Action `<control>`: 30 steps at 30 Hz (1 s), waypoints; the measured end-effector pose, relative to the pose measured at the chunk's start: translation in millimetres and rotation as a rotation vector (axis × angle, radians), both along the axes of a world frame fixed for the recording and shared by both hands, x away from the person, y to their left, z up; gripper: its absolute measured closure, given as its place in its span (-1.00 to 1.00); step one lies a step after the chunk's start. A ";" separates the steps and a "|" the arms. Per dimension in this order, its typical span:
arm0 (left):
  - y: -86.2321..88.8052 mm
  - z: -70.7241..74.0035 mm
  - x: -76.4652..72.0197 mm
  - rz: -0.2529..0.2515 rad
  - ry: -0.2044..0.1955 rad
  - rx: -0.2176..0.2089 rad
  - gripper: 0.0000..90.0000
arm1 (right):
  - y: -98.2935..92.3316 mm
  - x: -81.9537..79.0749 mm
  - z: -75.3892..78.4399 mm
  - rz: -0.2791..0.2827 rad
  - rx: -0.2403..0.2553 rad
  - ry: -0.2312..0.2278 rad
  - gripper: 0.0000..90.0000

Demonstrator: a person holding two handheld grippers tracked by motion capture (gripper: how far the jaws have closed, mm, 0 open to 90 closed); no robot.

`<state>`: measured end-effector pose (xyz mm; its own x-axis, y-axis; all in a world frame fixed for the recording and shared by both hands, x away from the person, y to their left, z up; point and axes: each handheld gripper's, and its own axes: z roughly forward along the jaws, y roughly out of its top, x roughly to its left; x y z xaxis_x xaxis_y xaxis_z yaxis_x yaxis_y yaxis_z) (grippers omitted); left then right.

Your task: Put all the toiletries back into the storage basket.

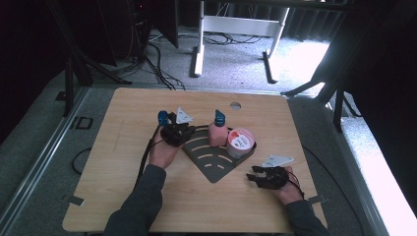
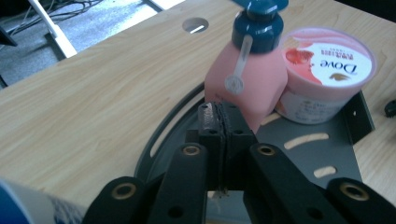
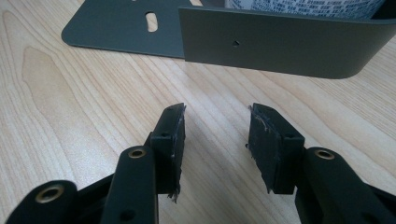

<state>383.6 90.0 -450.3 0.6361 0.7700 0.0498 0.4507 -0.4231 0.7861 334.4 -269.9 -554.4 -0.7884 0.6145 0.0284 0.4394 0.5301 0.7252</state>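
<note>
Two grippers work a wooden table (image 1: 123, 187). Nearest, at 4 o'clock, the right gripper (image 3: 215, 140) rests with jaws apart, empty. At 10 o'clock, the left gripper (image 2: 219, 122) has its jaws pressed together on nothing, just beside the pink pump bottle (image 2: 250, 77) standing on the grey corner rack (image 2: 348, 154); a Dove tub (image 2: 327, 77) touches the bottle.

Wooden table (image 1: 123, 162), grey slotted rack (image 1: 216, 164) on it
</note>
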 end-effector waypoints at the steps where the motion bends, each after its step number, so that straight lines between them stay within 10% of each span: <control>1: 1.4 -1.6 -1.4 0.005 0.004 0.001 0.99 | 0.0 0.0 0.0 0.000 0.001 0.000 0.24; 30: 56.9 -29.0 -15.1 0.135 0.058 0.038 0.98 | 0.0 0.0 -0.1 0.000 0.000 -0.003 0.24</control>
